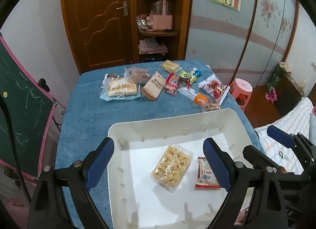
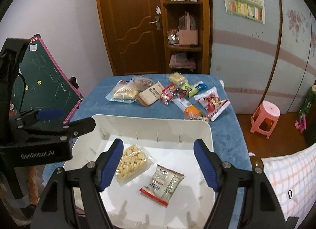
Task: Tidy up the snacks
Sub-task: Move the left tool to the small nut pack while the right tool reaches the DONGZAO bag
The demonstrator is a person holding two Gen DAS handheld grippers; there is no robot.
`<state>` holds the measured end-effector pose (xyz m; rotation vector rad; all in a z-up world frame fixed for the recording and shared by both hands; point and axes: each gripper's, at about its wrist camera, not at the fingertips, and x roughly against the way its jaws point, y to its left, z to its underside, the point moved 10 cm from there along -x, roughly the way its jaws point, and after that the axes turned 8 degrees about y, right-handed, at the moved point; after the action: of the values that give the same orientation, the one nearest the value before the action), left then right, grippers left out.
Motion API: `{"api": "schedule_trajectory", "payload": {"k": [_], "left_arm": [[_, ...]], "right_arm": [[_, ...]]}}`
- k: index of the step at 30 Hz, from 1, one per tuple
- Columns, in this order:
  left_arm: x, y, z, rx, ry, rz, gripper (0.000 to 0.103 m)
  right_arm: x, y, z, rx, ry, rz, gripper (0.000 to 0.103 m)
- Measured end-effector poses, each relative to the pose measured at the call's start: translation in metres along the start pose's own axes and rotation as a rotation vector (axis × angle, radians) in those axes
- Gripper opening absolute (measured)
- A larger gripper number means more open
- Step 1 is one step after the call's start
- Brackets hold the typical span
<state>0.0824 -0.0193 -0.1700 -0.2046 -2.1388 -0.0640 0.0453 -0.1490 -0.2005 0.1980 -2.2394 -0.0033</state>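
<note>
A white bin [image 1: 122,130] [image 2: 150,122] stands on the blue table. In it lie a clear pack of pale puffed snacks [image 1: 171,167] [image 2: 132,161] and a small white-and-red packet [image 1: 205,175] [image 2: 164,185]. My left gripper [image 1: 158,163] is open and empty above the bin. My right gripper [image 2: 158,161] is open and empty above the bin, its arm showing in the left wrist view [image 1: 284,142]. Several snack packets [image 1: 152,87] [image 2: 150,95] lie across the far half of the table.
The table has a blue cloth [image 1: 88,110] [image 2: 227,134]. A green chalkboard [image 1: 17,98] [image 2: 45,84] leans at the left. A pink stool [image 1: 242,92] [image 2: 265,118] stands at the right. A checked bed cover [image 2: 286,179] lies at the near right. A wooden door and shelf stand behind.
</note>
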Motion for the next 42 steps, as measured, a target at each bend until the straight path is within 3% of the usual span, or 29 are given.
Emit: {"api": "schedule_trajectory", "payload": {"k": [7,14,23,26,32,42], "left_arm": [[-0.002,-0.008,-0.006,-0.046,0.001,-0.01,0.091],[-0.014,-0.027,-0.023,-0.054,0.095,0.092,0.091],[-0.009,-0.056,-0.091,-0.102,0.014,0.126,0.091],[-0.025,-0.073,-0.108,-0.122,0.055,0.182,0.091],[-0.079,-0.1,-0.129,-0.151,0.122,0.159,0.091],[-0.197,-0.151,-0.12,-0.141,0.355,0.154,0.091]], "right_arm": [[0.005,-0.009,-0.007,0.005,-0.033,-0.001,0.075],[0.013,-0.036,-0.034,0.015,-0.046,0.036,0.074],[0.019,-0.091,-0.086,0.024,-0.048,0.132,0.075],[0.013,-0.109,-0.104,0.052,-0.048,0.185,0.074],[-0.012,-0.15,-0.129,0.032,0.0,0.209,0.074],[-0.07,-0.204,-0.137,-0.07,0.091,0.184,0.075]]}}
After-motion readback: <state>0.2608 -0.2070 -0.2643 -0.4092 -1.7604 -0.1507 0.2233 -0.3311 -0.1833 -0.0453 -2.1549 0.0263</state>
